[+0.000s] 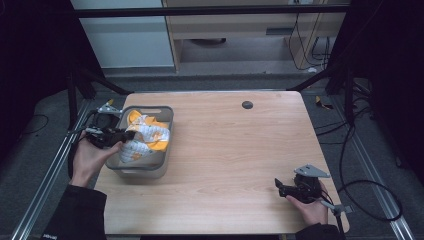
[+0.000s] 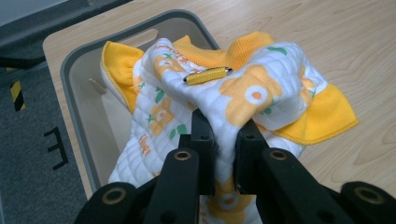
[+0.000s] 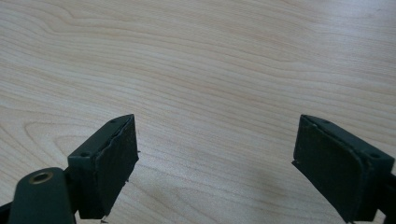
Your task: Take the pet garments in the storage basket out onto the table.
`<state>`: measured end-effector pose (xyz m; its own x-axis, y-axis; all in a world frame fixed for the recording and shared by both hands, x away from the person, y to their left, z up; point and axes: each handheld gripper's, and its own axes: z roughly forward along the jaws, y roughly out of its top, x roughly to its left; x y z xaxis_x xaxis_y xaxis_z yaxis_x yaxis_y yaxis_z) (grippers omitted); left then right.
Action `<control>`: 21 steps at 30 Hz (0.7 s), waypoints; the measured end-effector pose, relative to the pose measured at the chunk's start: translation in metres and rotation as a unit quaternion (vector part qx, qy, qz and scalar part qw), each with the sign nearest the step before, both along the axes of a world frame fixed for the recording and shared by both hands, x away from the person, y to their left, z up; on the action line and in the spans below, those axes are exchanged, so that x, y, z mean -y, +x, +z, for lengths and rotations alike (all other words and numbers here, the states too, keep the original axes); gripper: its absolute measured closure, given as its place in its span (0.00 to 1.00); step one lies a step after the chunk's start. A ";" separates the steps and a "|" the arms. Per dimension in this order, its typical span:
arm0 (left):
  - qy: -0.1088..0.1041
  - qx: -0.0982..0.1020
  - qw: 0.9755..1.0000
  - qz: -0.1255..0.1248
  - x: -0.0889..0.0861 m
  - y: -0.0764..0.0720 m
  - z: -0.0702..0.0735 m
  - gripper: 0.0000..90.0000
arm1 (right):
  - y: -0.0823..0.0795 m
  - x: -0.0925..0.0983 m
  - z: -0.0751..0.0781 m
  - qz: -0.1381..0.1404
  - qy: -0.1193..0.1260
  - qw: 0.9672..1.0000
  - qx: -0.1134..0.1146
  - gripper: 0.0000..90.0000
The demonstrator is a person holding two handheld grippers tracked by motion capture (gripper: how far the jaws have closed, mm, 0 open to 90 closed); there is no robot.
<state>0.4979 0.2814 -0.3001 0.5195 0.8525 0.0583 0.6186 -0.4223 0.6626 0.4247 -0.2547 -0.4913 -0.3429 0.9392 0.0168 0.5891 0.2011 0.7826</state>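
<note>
A: Logging the left side. What do you read on the left gripper (image 2: 225,140)?

B: I see its two black jaws pinched tight on a fold of the white quilted cloth with orange flower print and yellow terry backing (image 2: 243,93). In the high view the left gripper (image 1: 119,136) sits at the left wall of the grey plastic bin (image 1: 137,171), with the person's left hand (image 1: 90,159) behind it.

A: Where is the cloth itself?

B: Bunched up in and over the bin, at the left of the light wooden table (image 1: 235,150). In the left gripper view, a yellow edge hangs past the bin's rim over the tabletop. A small gold ribbed cylinder (image 2: 207,75) lies on top of the cloth, just beyond the jaws.

A: And the right side?

B: I note the right gripper (image 1: 286,190) at the near right corner of the table, held in the person's right hand (image 1: 312,207), well apart from the bin. Its own view shows the jaws spread wide over bare wood, nothing between them.

A: Anything else on the table?

B: A small dark round spot (image 1: 247,104) near the far edge.
</note>
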 end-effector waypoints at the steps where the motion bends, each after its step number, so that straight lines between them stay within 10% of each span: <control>1: 0.001 0.002 1.000 -0.003 0.002 -0.001 0.001 0.90 | 0.000 0.000 0.000 0.000 -0.001 1.000 0.001 0.15; 21: 0.006 0.014 0.998 -0.065 0.037 -0.016 0.018 0.90 | 0.000 0.001 0.000 -0.003 -0.001 1.000 0.006 0.15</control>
<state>0.4823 0.2444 -0.2817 0.6239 0.7770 0.0830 0.5398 -0.5054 0.6732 0.4246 -0.2560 -0.4910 -0.3371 0.9414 0.0112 0.5813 0.1988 0.7890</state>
